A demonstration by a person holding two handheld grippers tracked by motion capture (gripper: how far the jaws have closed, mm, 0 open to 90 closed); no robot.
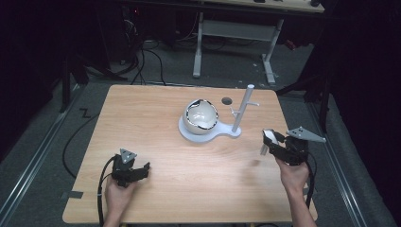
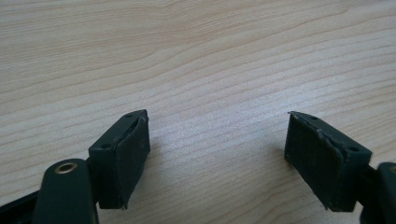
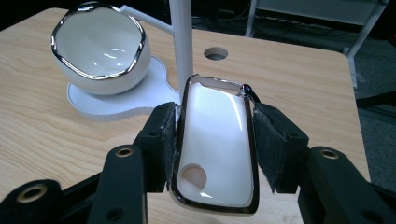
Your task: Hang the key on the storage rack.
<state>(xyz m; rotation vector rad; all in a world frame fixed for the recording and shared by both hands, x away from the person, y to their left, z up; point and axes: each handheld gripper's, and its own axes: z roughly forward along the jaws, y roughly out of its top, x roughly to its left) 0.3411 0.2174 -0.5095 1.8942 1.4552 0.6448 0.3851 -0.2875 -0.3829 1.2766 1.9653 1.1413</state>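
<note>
The right gripper (image 3: 215, 140) pinches a glossy white ceramic piece (image 3: 217, 144) between its two black padded jaws. The piece is a rounded, elongated dish with a thin silver rim and a round hole near its lower end; it may be a spoon rest or small tray, though its exact kind is hard to tell. In the high view the right gripper (image 1: 273, 142) holds it above the right part of the table (image 1: 156, 123), just beside the white stand.

The table is pale wood with a fine straight grain and a small round hole (image 1: 227, 100) near its far edge. On it sits a flat white stand base (image 1: 208, 135) with a curved outline, and a slim white post (image 1: 243, 109) with short side pegs rises from its right lobe. A round white ceramic bowl (image 1: 201, 117) with a wavy silver rim rests on the base's wide left lobe.

The left gripper (image 1: 142, 169) rests low at the table's near left, held in the person's left hand (image 1: 117, 196). In the left gripper view its jaws stand spread wide apart over bare wood, their black pads looking rough and worn at the edges.
</note>
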